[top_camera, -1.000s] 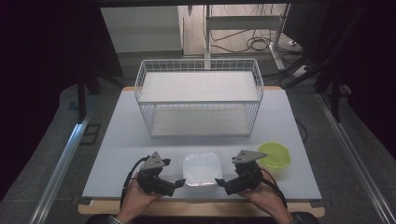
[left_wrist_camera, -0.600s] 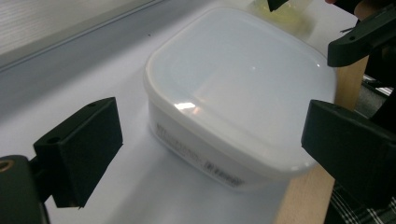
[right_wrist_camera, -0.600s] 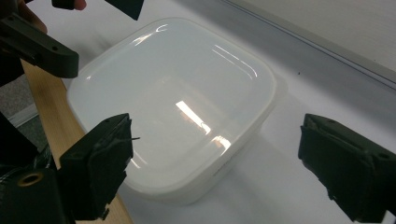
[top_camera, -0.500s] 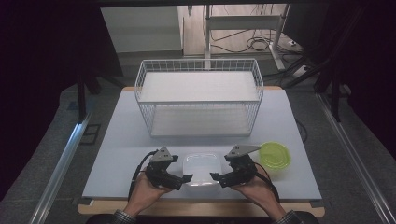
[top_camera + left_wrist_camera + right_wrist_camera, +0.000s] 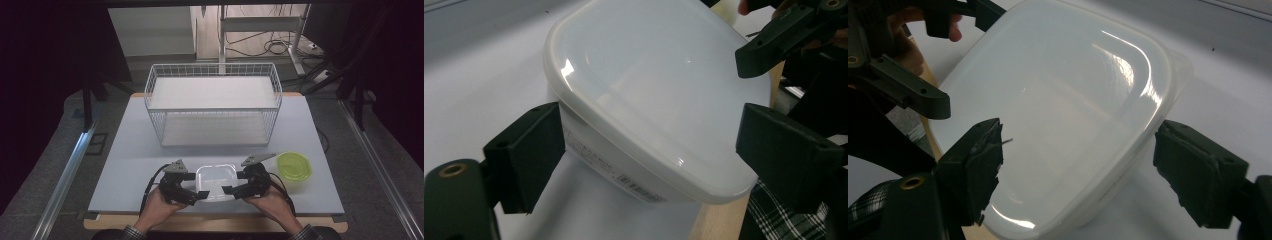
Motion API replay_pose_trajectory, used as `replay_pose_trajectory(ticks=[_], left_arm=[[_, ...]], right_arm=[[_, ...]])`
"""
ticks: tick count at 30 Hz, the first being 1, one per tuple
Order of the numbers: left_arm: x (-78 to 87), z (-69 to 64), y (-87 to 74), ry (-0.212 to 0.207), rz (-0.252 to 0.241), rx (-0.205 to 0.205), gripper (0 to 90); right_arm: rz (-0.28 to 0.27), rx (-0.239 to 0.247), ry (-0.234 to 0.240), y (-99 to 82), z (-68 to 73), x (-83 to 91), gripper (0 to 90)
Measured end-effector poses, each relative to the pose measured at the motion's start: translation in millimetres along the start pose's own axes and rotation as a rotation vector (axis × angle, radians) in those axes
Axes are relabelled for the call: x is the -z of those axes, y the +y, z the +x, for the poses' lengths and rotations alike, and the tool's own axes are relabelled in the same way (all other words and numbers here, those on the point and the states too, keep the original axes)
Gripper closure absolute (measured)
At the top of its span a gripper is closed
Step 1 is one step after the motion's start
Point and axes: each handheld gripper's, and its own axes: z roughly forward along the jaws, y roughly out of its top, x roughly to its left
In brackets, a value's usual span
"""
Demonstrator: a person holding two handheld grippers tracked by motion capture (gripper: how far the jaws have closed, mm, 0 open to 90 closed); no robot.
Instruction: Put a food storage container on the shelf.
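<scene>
Both grippers have slid inward, jaws closing around the box | left gripper and right gripper straddle opposite sides, not yet pinching | lidded plastic box sits at table's near edge, framed for a two-handed lift

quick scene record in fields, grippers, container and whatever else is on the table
left gripper: at the container's left side, jaws have just been closing, pads not clearly pressing
right gripper: at its right side, jaws likewise closing around it
white lidded container: on the table's near edge, lid on, between both grippers
green lidded bowl: right of the container, untouched
white wire basket: behind, centre of the table
</scene>
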Motion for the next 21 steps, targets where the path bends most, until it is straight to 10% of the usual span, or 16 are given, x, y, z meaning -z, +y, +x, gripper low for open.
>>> replay_pose_trajectory(ticks=[5, 10, 21], left_arm=[[11.2, -4.1, -5.2, -0.020, 0.011, 0.064, 31.9], [20.6, -14.0, -3.3, 0.053, -0.002, 0.094, 53.4], [26.3, -11.7, -1.3, 0.094, -0.071, 0.166, 77.7]], right_arm=[[0.004, -0.052, -0.020, -3.4, 3.5, 12.7, 42.2], [0.013, -0.149, -0.005, -6.2, 1.9, 24.8, 61.3], [-0.071, -0.165, -0.045, -4.8, -1.5, 32.1, 78.8]])
